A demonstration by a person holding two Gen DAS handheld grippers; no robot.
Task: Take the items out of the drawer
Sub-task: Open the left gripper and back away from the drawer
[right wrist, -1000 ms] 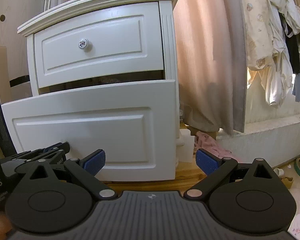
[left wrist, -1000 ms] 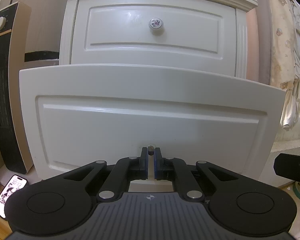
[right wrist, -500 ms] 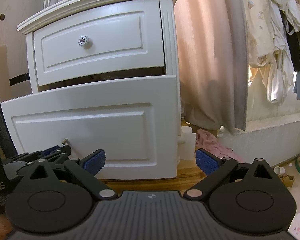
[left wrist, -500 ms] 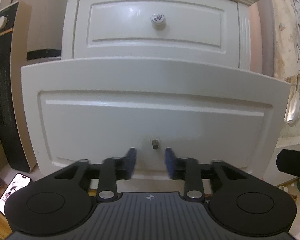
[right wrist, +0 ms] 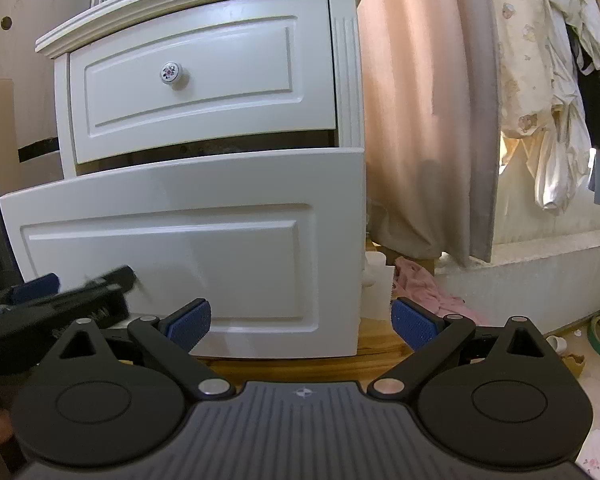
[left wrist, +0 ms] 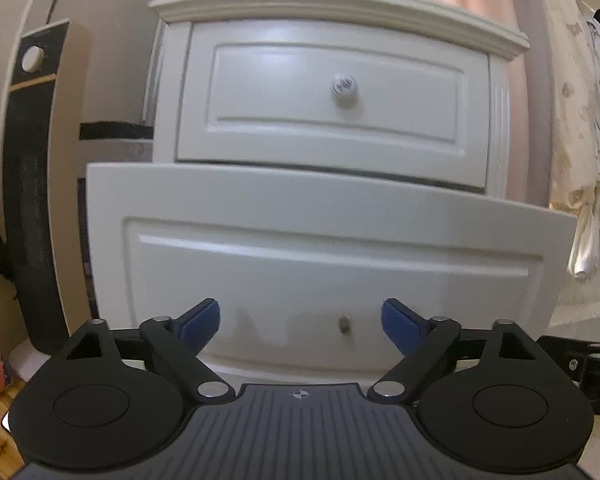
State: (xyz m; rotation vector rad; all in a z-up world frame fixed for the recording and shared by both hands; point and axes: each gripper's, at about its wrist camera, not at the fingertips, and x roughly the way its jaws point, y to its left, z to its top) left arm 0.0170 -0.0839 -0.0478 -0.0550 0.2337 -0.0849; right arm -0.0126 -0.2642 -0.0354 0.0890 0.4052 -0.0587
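Since the earlier frame my left gripper (left wrist: pixel 300 320) has let go of the small stud (left wrist: pixel 344 324) low on the bottom drawer (left wrist: pixel 320 232): its jaws were pinched on that stud, they have just been opening, and now they stand spread wide with nothing between the pads, the stud sitting apart from them in the gap beyond. I also see more of the cabinet (left wrist: pixel 340 4) than I did, so the gripper has backed off a little. That drawer is pulled out from the cabinet, its white panelled front standing proud of the frame, with a dark slot showing between its top edge and the upper drawer (right wrist: pixel 200 76) in the right wrist view; I cannot make out what lies inside. The upper drawer is closed and carries a round patterned knob (right wrist: pixel 171 73). My right gripper (right wrist: pixel 300 320) hangs off to the drawer's right corner, jaws spread and empty, and its view has not shifted; the left gripper shows blurred at its lower left. Behind the cabinet hangs a pink curtain (right wrist: pixel 420 120), with clothes (right wrist: pixel 560 100) draped further right. A pink cloth (right wrist: pixel 428 292) lies on the floor beside the cabinet's base, and a tall dark heater (left wrist: pixel 32 200) stands to its left.
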